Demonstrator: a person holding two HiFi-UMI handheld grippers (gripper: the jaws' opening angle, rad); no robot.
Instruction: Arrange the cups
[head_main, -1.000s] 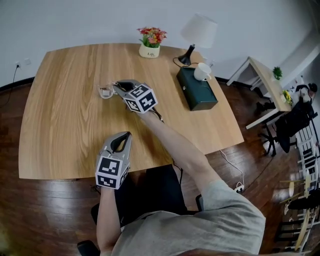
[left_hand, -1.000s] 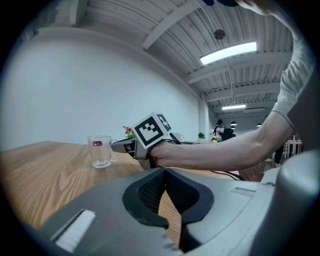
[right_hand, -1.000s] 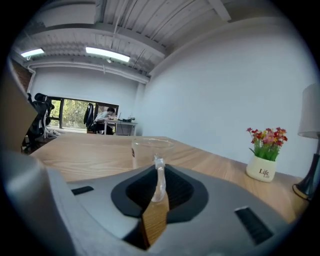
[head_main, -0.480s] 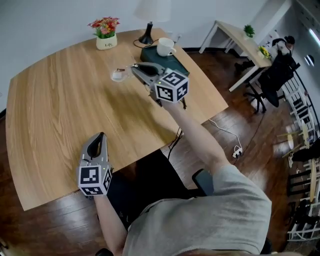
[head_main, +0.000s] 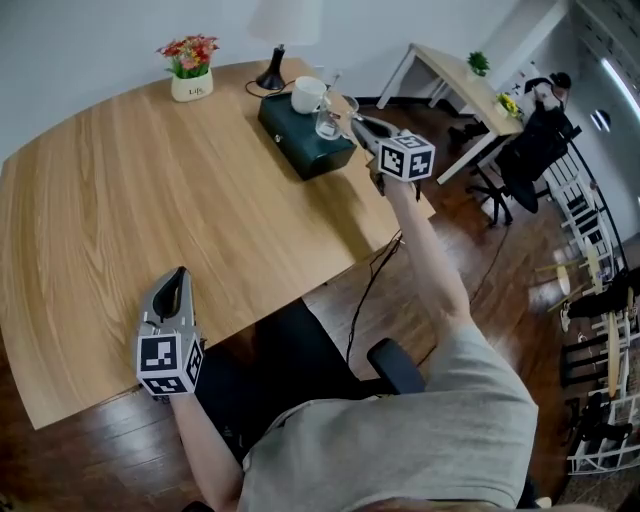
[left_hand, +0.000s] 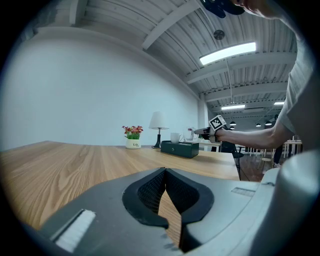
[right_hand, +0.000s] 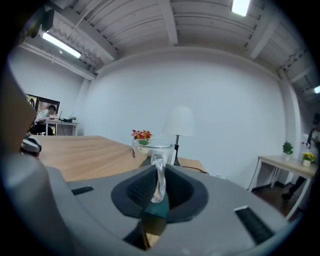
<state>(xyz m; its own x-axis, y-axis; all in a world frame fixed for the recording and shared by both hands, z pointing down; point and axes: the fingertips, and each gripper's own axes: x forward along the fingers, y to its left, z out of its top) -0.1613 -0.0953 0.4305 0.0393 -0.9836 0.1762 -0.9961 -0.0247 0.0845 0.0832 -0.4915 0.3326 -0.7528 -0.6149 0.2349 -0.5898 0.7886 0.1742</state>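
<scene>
Two cups | right gripper (head_main: 352, 121) clamps the glass cup (head_main: 328, 122) by its handle above the green box (head_main: 297, 142) at our 1 o'clock, beside the white cup (head_main: 306, 95) | left gripper (head_main: 178, 281) closed, empty, 7 o'clock | risk, we judge: handle-only grip lets glass swing into white cup.

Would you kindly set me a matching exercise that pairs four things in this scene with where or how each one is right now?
Things:
1. glass cup
2. white cup
3. flower pot
4. left gripper

Places or states:
A. jaws together, nothing between them, by the near edge of the table
B. stands on the dark green box
C. held by its handle in the right gripper
D. stands directly on the table, near its far edge

Pairs: 1-C, 2-B, 3-D, 4-A.
</scene>
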